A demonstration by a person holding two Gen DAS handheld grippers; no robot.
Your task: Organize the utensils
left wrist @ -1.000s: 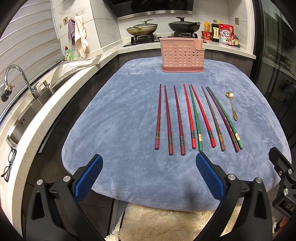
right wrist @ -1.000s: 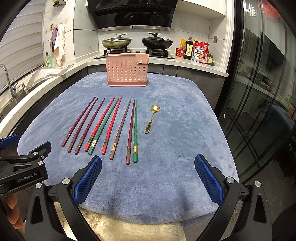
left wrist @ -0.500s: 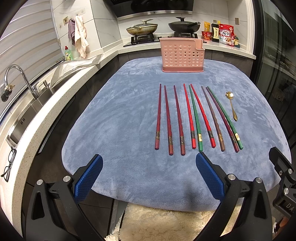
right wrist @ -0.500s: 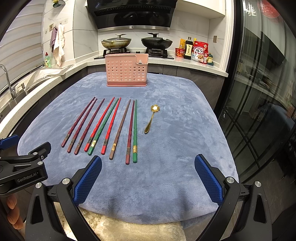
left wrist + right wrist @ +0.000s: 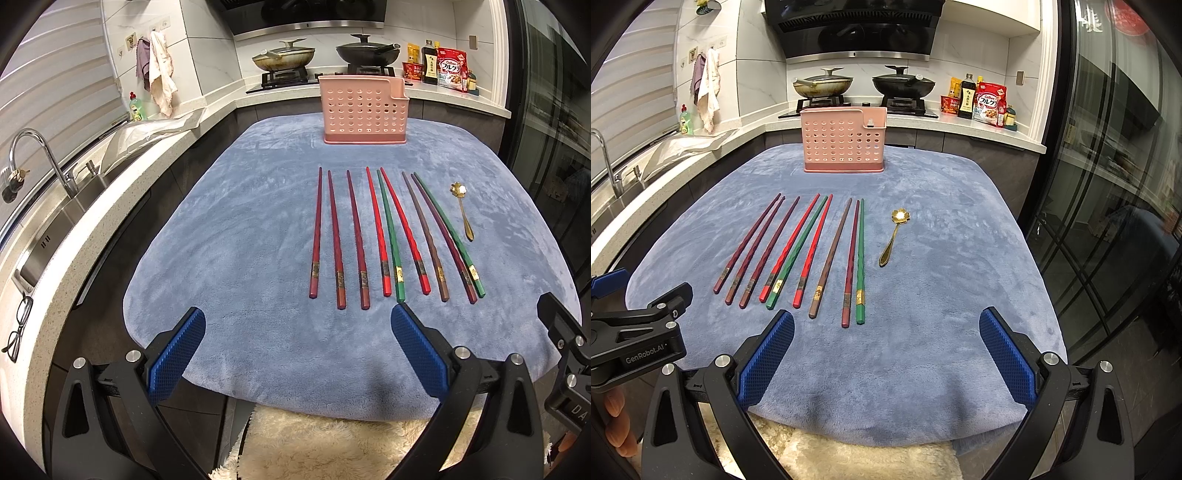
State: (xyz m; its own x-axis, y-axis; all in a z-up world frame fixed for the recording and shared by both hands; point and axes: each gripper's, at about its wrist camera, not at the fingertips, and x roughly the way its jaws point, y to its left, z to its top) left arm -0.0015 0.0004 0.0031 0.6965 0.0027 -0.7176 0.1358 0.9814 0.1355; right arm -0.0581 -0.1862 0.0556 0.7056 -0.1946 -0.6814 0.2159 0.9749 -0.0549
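Observation:
Several chopsticks in dark red, bright red, green and brown lie side by side on a blue cloth, also in the right wrist view. A small gold spoon lies to their right. A pink perforated utensil holder stands upright at the cloth's far edge. My left gripper is open and empty above the near edge. My right gripper is open and empty to its right.
A counter with a sink and tap runs along the left, with glasses on it. A stove with two pans and food packets stand behind. Glass doors are at the right. A fluffy stool sits below.

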